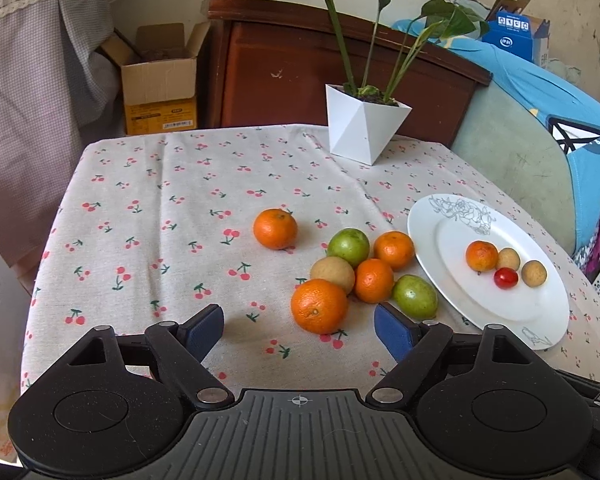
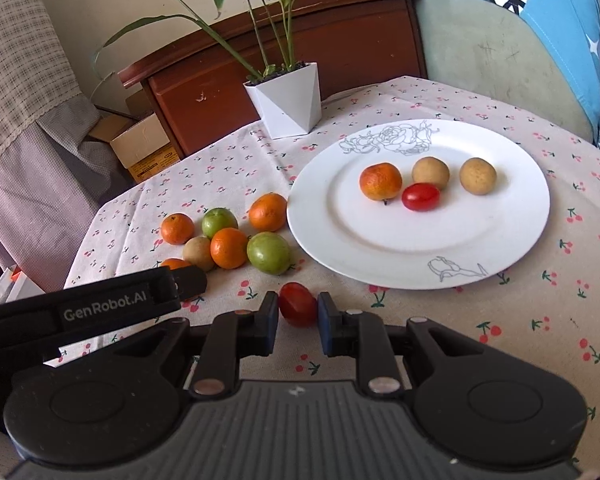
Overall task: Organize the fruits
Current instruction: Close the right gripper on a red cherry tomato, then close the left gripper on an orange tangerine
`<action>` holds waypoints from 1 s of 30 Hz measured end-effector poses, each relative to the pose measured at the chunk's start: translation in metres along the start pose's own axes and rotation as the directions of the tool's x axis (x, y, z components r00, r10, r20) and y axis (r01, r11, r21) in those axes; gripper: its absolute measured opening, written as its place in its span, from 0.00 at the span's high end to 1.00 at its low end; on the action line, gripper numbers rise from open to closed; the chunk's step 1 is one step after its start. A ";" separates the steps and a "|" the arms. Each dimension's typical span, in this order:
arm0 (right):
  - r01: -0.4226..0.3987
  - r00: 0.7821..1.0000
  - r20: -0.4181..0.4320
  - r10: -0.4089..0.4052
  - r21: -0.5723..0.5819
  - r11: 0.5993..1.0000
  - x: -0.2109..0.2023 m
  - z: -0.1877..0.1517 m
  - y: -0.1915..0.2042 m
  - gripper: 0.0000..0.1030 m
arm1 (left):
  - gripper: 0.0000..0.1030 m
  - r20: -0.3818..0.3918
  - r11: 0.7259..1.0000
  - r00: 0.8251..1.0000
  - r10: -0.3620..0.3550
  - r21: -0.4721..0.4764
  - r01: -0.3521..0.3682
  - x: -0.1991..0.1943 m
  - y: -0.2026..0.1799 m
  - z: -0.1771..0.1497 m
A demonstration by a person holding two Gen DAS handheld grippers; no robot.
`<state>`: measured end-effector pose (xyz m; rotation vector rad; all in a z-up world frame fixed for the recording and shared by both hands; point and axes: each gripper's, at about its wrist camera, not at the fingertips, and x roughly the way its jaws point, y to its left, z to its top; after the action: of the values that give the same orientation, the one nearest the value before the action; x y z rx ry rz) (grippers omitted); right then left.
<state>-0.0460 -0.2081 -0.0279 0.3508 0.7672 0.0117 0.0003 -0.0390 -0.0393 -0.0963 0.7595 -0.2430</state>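
From the left wrist camera, the left gripper [image 1: 299, 330] hangs low over the cherry-print tablecloth [image 1: 148, 216] with its jaws spread wide and nothing between them. Just ahead of the gap, nearer the right finger, lies a large orange [image 1: 319, 306]. Beyond it a cluster sits packed together: a tan round fruit [image 1: 333, 274], a smaller orange [image 1: 373, 280], a green fruit [image 1: 348, 247] and another orange [image 1: 394, 250]. A second green fruit [image 1: 415, 296] lies right by the tip of the right finger. One orange [image 1: 275, 228] sits alone, ahead and slightly left of the jaws, apart from the cluster. To the right of the jaws rests the white plate [image 1: 452, 296], holding a small orange, two tan fruits and a red tomato. A white faceted planter [image 1: 364, 128] stands far ahead at the table's back edge.

From the right wrist camera, the right gripper [image 2: 298, 316] has its jaws drawn in close on either side of a red cherry tomato [image 2: 298, 305] lying on the cloth; whether the pads press it I cannot tell. The plate [image 2: 380, 252] lies ahead and to the right, carrying an orange [image 2: 381, 181], two tan fruits [image 2: 430, 172] and a red tomato [image 2: 421, 197]. The loose cluster lies ahead to the left, where the left gripper's finger [image 2: 188, 280] reaches in beside it.
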 end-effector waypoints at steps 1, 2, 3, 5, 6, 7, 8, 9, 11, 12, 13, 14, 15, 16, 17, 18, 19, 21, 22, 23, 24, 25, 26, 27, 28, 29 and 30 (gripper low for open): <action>0.000 1.000 0.000 0.000 0.000 1.000 0.000 0.000 0.000 0.79 | 0.24 0.000 1.000 1.000 0.001 0.004 -0.001 0.001 -0.001 0.000; -0.001 1.000 0.000 0.001 0.002 1.000 0.000 0.000 0.000 0.79 | 0.28 0.001 1.000 1.000 0.001 0.004 -0.001 0.003 -0.002 -0.001; -0.002 1.000 -0.001 0.002 0.004 1.000 0.001 0.000 0.000 0.79 | 0.30 0.000 1.000 1.000 0.000 0.004 0.000 0.004 -0.002 -0.001; -0.003 1.000 -0.001 0.003 0.010 1.000 0.000 0.001 -0.001 0.79 | 0.36 0.010 1.000 1.000 0.009 0.016 -0.009 0.005 -0.004 -0.001; -0.004 1.000 -0.002 0.004 0.014 1.000 0.000 0.001 -0.001 0.79 | 0.38 0.012 1.000 1.000 0.013 0.022 -0.014 0.006 -0.005 -0.001; -0.005 1.000 -0.002 0.005 0.018 1.000 0.000 0.001 -0.001 0.79 | 0.40 0.014 0.999 1.000 0.018 0.026 -0.018 0.006 -0.006 -0.002; -0.005 1.000 -0.002 0.005 0.021 1.000 0.000 0.001 -0.001 0.79 | 0.40 0.016 0.999 1.000 0.018 0.028 -0.018 0.007 -0.007 -0.002; -0.005 1.000 -0.002 0.005 0.022 1.000 0.001 0.001 -0.001 0.79 | 0.41 0.016 0.999 1.000 0.016 0.031 -0.016 0.007 -0.008 -0.002; -0.004 1.000 -0.002 0.004 0.021 1.000 0.001 0.001 -0.001 0.79 | 0.41 0.014 0.999 1.000 0.010 0.037 -0.011 0.008 -0.009 -0.002; -0.003 1.000 -0.002 0.003 0.017 1.000 0.001 0.001 -0.001 0.79 | 0.43 0.014 0.999 1.000 0.007 0.041 -0.007 0.009 -0.009 -0.002; -0.002 1.000 -0.002 0.002 0.013 1.000 0.001 0.001 0.000 0.79 | 0.48 0.016 0.999 1.000 0.007 0.048 -0.008 0.009 -0.010 -0.002; -0.001 1.000 -0.002 0.001 0.010 1.000 0.001 0.001 0.000 0.79 | 0.56 0.017 0.999 1.000 0.006 0.054 -0.007 0.009 -0.011 -0.002; 0.001 1.000 -0.001 -0.001 0.007 1.000 0.001 0.000 0.000 0.79 | 0.60 0.017 0.998 1.000 0.005 0.057 -0.006 0.009 -0.011 -0.002; 0.002 1.000 -0.001 -0.002 0.004 1.000 0.001 0.000 0.001 0.80 | 0.65 0.016 0.998 1.000 0.002 0.056 -0.003 0.009 -0.011 -0.002; 0.003 1.000 -0.001 -0.003 0.003 1.000 0.001 0.000 0.001 0.80 | 0.69 0.017 0.999 1.000 -0.001 0.052 0.000 0.008 -0.010 -0.002; 0.002 1.000 -0.001 -0.002 0.004 1.000 0.001 0.000 0.001 0.80 | 0.71 0.016 0.999 1.000 -0.006 0.050 0.005 0.008 -0.010 -0.001; -0.001 1.000 -0.001 0.001 0.008 1.000 0.000 0.000 0.001 0.80 | 0.71 0.013 0.999 1.000 -0.008 0.047 0.007 0.008 -0.009 -0.001; -0.009 1.000 0.002 0.009 0.014 1.000 -0.002 0.001 0.001 0.80 | 0.71 0.008 0.999 1.000 -0.014 0.040 0.014 0.007 -0.009 0.000; -0.009 1.000 0.007 0.009 0.011 1.000 -0.003 0.002 0.001 0.80 | 0.71 0.006 0.999 1.000 -0.016 0.036 0.016 0.006 -0.008 0.000; -0.009 1.000 0.011 0.009 0.009 1.000 -0.004 0.002 0.002 0.80 | 0.71 0.005 0.999 1.000 -0.016 0.033 0.016 0.005 -0.008 0.001; -0.010 1.000 0.016 0.010 0.008 1.000 -0.006 0.003 0.002 0.81 | 0.71 0.006 0.999 1.000 -0.015 0.032 0.015 0.004 -0.008 0.001; -0.012 1.000 0.019 0.012 0.010 1.000 -0.007 0.004 0.002 0.80 | 0.71 0.009 0.999 1.000 -0.014 0.031 0.014 0.002 -0.008 0.002; -0.015 1.000 0.023 0.015 0.012 1.000 -0.008 0.005 0.002 0.80 | 0.71 0.015 0.999 1.000 -0.014 0.030 0.014 0.000 -0.008 0.003; -0.016 1.000 0.027 0.015 0.013 1.000 -0.010 0.006 0.003 0.80 | 0.71 0.019 0.999 1.000 -0.014 0.029 0.013 -0.002 -0.008 0.004; -0.016 0.999 0.032 0.016 0.012 1.000 -0.011 0.007 0.003 0.80 | 0.71 0.023 1.000 1.000 -0.013 0.028 0.013 -0.004 -0.008 0.005; -0.017 0.999 0.036 0.016 0.012 1.000 -0.013 0.008 0.003 0.80 | 0.71 0.027 1.000 1.000 -0.013 0.026 0.012 -0.006 -0.008 0.006; -0.016 0.999 0.041 0.016 0.012 1.000 -0.015 0.009 0.003 0.80 | 0.71 0.030 1.000 0.999 -0.014 0.025 0.013 -0.007 -0.008 0.006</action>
<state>-0.0508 -0.2100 -0.0109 0.3683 0.7238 0.0147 -0.0019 -0.0446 -0.0284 -0.0815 0.7260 -0.2634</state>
